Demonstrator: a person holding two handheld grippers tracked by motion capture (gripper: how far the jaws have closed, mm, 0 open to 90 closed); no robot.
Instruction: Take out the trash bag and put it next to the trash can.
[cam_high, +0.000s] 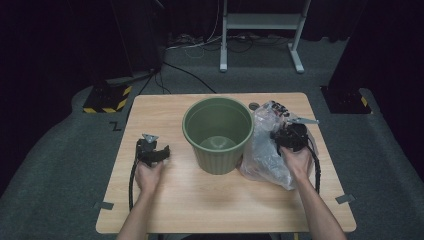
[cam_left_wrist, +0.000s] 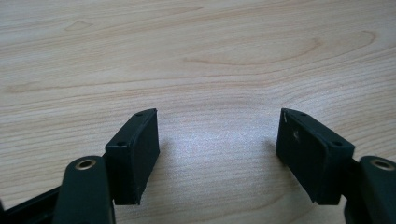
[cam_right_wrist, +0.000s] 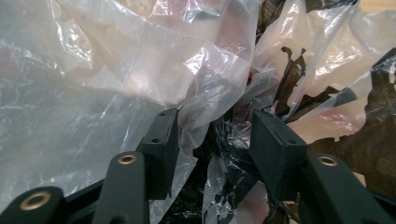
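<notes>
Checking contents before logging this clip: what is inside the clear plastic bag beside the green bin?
Through the clear plastic bag, dark crumpled pieces and a small red bit show near its bunched top. Glare and folded film hide the rest, so I cannot say what they are.

A recording lab or studio is being shown. A light wooden table (cam_high: 165, 205) is being kept on grey carpet, ringed by dark curtains. At eleven o'clock a black base with yellow hazard stripes (cam_high: 107, 98) is being seen; at twelve, a white metal stand (cam_high: 260, 30) with cables (cam_high: 200, 47) trailing.
</notes>
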